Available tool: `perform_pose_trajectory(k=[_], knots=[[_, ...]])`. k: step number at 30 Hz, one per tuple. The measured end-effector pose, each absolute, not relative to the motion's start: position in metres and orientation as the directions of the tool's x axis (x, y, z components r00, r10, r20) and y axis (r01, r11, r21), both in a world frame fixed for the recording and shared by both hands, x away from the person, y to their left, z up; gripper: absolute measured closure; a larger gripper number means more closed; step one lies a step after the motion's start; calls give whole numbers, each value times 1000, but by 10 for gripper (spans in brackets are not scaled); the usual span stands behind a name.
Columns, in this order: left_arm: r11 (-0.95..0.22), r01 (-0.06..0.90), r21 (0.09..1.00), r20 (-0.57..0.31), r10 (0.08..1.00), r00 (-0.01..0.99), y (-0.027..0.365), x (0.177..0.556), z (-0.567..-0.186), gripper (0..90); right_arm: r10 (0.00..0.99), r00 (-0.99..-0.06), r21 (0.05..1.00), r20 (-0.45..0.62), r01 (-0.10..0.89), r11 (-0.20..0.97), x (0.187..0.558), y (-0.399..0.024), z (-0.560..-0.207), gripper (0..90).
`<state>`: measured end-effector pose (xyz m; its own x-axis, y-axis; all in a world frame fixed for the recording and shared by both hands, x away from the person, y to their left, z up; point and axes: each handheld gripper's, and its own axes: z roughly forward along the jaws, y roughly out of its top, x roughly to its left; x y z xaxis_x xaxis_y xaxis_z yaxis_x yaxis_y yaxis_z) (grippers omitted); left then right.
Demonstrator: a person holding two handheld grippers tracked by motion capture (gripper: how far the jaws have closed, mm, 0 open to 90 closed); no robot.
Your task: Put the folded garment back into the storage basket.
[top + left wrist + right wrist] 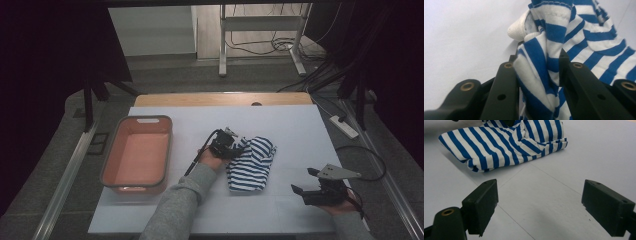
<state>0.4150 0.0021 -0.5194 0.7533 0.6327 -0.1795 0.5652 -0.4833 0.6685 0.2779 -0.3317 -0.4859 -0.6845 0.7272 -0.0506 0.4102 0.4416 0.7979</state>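
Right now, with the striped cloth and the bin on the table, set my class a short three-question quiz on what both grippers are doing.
1. True or false: the left gripper has its jaws closed on a fold of the blue-and-white striped cloth.
2. Multiple choice: the right gripper is A) clamped on the cloth, B) open above the bare white table cover, C) inside the bin.
3. Short answer: on which side of the cloth, in the high view, does the pink plastic bin stand, and what lies in it?

Key
1. True.
2. B.
3. To the cloth's left; nothing shows inside it.
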Motion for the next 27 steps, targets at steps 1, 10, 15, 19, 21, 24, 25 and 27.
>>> perform_pose_trajectory(k=[1, 10, 15, 19, 21, 24, 25, 27], knots=[[-481, 562, 673, -179, 631, 755, 2, 414, -518, 727, 727, -684, 798, -51, 410, 442, 278, -332, -486, 145], [-431, 542, 721, -214, 606, 766, 6, 406, -502, 731, 730, -681, 797, -55, 410, 443, 278, -332, -486, 147], [-408, 535, 740, -234, 589, 773, 8, 402, -494, 731, 731, -680, 796, -55, 412, 443, 278, -332, -486, 147], [-401, 531, 746, -240, 582, 777, 9, 400, -490, 732, 731, -680, 796, -56, 412, 444, 278, -332, -486, 147], [-393, 533, 750, -250, 577, 777, 10, 398, -488, 732, 731, -680, 796, -56, 412, 443, 278, -332, -486, 147], [-379, 525, 762, -259, 565, 784, 11, 395, -483, 732, 732, -679, 797, -57, 411, 443, 278, -332, -485, 147], [-379, 525, 762, -259, 565, 784, 11, 395, -483, 732, 732, -679, 797, -57, 411, 443, 278, -332, -485, 147], [-373, 521, 768, -262, 559, 786, 11, 392, -480, 732, 732, -679, 797, -59, 409, 444, 278, -331, -485, 147]])
